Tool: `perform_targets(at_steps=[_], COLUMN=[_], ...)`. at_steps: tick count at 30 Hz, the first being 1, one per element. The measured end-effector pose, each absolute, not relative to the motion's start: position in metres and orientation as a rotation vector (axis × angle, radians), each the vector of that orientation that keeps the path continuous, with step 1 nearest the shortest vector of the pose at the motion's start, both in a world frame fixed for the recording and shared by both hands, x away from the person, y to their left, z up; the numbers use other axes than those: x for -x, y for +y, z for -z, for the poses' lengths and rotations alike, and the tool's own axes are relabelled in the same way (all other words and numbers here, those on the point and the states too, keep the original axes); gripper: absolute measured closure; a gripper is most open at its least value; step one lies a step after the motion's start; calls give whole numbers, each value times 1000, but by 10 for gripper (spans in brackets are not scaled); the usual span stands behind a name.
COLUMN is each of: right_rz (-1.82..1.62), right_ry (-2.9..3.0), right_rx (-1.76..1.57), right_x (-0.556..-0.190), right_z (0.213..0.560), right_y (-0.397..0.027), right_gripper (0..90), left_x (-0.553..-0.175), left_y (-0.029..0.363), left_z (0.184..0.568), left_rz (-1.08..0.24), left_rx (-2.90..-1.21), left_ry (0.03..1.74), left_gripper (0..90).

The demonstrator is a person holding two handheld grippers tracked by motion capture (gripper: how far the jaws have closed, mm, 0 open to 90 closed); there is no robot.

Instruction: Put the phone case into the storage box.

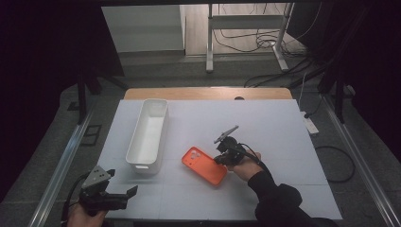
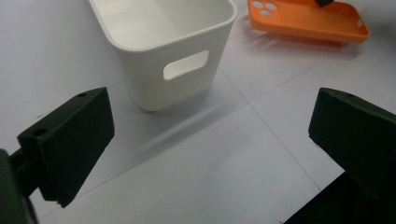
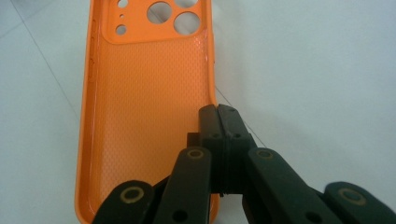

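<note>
My right claw [image 3: 218, 116] pinched shut on the side wall of the orange phone case [image 3: 144, 116], case lying open-side up mid-worktop [image 1: 265, 123], beside the white bin [image 1: 147, 137], my left claw [image 2: 210, 154] gaping wide, holding nothing

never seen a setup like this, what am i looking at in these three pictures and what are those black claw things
A person sits at a table and holds a hand-held tool with two black jaws in each hand. The high view looks down from above the person's side. There the left gripper waits near the table's front edge, jaws open and holding nothing. The right gripper is at the orange phone case. The other two pictures come from cameras riding on the tools. The right gripper view shows its jaws shut on the case's side wall, with the camera holes at the far end. The left gripper view looks between its open jaws at a white plastic bin with a handle slot, which looks empty.
</note>
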State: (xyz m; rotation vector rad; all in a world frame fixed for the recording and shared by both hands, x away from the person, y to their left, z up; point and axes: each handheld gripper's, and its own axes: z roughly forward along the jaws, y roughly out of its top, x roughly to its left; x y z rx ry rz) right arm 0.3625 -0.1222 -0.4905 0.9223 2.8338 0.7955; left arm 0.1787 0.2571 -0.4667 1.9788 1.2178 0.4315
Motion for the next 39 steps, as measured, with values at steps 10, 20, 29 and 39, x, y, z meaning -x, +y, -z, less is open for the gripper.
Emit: perform_targets(at_steps=[10, 20, 29, 39], right_rz=[-905, -972, -1024, -1088], right_ry=[2766, 2722, 2687, 2641], right_rx=[-923, -924, -896, -895], right_x=[-360, -357, -348, -343], right_z=[470, 458, 448, 439], right_y=[-139, -149, -155, -164], right_gripper=[892, 892, 892, 892], left_x=[-180, -180, -180, -183], left_y=[259, 258, 260, 260], left_z=[467, 467, 467, 468], left_rz=[-419, -430, -423, -415], left_rx=[-1958, -1970, -1942, -1949], left_ry=[1242, 1245, 1278, 1309], left_gripper=[0, 0, 0, 0])
